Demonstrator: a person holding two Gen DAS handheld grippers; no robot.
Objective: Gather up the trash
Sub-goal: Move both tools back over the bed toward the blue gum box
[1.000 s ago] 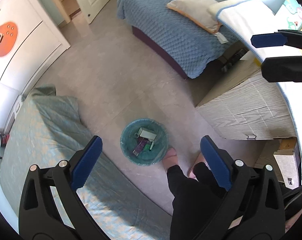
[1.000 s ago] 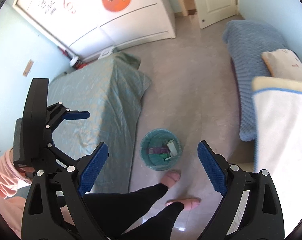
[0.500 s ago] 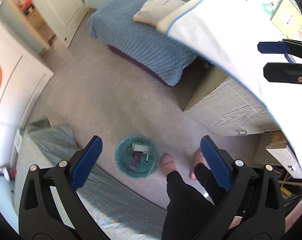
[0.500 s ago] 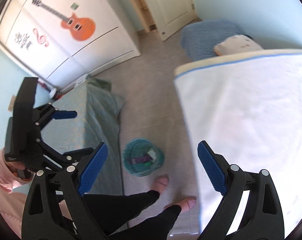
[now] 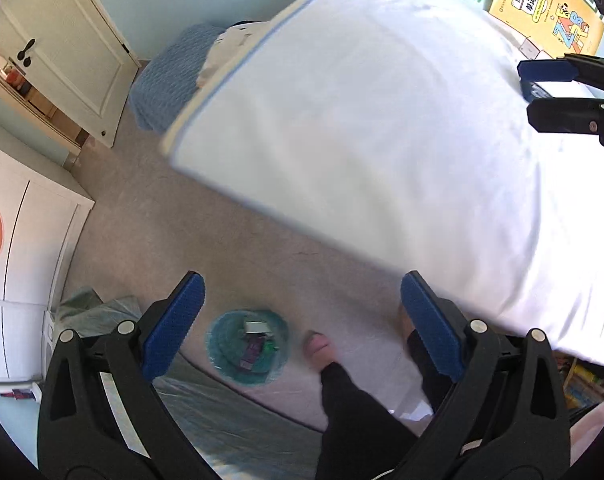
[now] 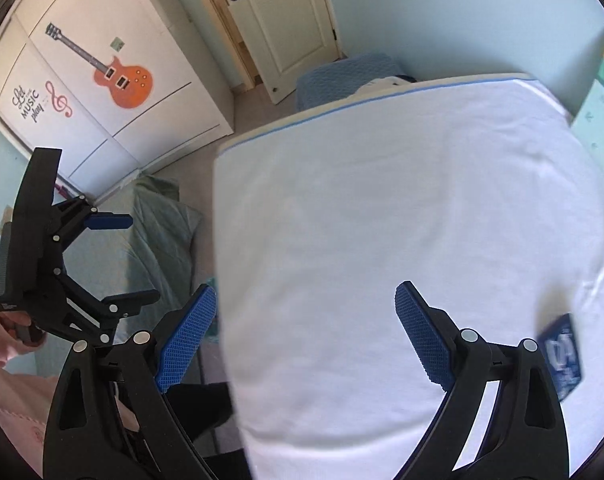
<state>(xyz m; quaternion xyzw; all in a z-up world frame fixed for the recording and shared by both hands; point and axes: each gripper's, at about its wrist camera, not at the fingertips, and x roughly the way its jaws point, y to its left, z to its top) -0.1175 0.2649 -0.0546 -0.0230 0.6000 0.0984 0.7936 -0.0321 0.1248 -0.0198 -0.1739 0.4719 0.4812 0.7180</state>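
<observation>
Teal bin (image 5: 248, 346) below the left gripper (image 5: 302, 320) already holds a few wrappers. Both grippers are spread and empty; a blue packet (image 6: 562, 358) sits just right of the right gripper (image 6: 305, 332), probably next.

Walls (image 6: 441, 12) are painted pale blue-green. The floor (image 5: 174, 232) is laid in grey-beige tile. A white panelled door (image 6: 286, 20) with a dark handle is seen standing open at the far side. A white wardrobe (image 6: 114, 80) is decorated with an orange guitar sticker (image 6: 122, 80) and music lettering. A white-covered surface with blue edge trim (image 5: 381, 128) fills much of both views. A bed with a blue quilted cover (image 5: 170, 76) is noted beyond it. A green-covered bed (image 6: 142, 248) is set beside the wardrobe. Strong daylight is recorded.
</observation>
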